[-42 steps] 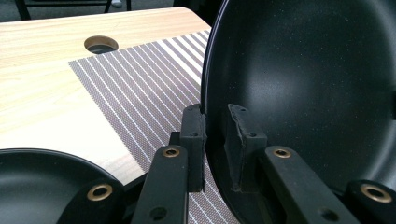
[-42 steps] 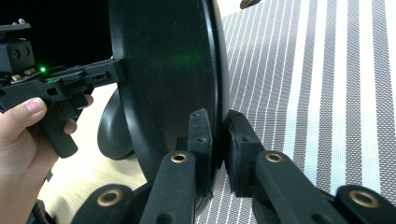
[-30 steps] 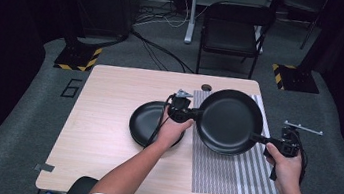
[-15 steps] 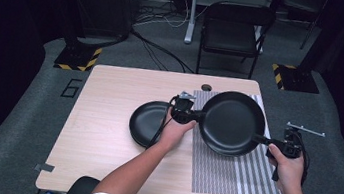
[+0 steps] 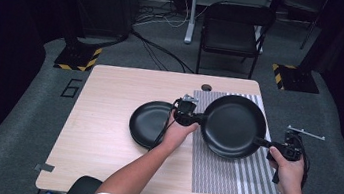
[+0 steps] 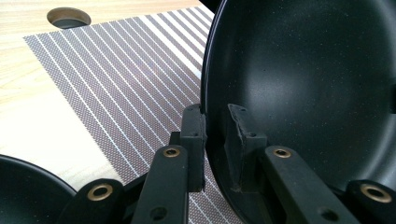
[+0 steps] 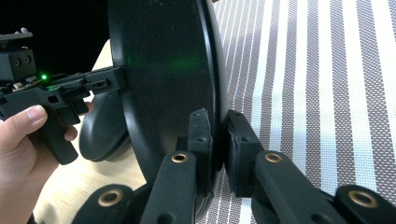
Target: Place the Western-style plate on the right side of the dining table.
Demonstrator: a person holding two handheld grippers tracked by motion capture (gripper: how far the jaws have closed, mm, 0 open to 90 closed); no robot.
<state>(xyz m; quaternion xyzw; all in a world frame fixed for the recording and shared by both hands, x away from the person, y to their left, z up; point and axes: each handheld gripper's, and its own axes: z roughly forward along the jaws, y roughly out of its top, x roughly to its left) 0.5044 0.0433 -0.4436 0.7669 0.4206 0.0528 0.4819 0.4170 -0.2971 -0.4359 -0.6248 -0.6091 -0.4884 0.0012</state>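
Had the frying pan pinched from both sides over the striped mat. Left gripper was clamped on the pan's left rim, one jaw inside the wall and one outside, clear in the left gripper view. Right gripper was closed on the opposite edge the same way, out past the table's right edge. Two-point grip because the pan is wide and heavy for one rim pinch; opposite holds keep it from swinging.

Pan sat tilted in both gripper views, so I judged it carried, not resting flat. Couldn't confirm any gap under it from the high view.

Black plate lay on the bare wooden table, just left of the mat, beside my left hand. The pan was apart from it. Mat looked like the landing spot: protects the wood and stops sliding.
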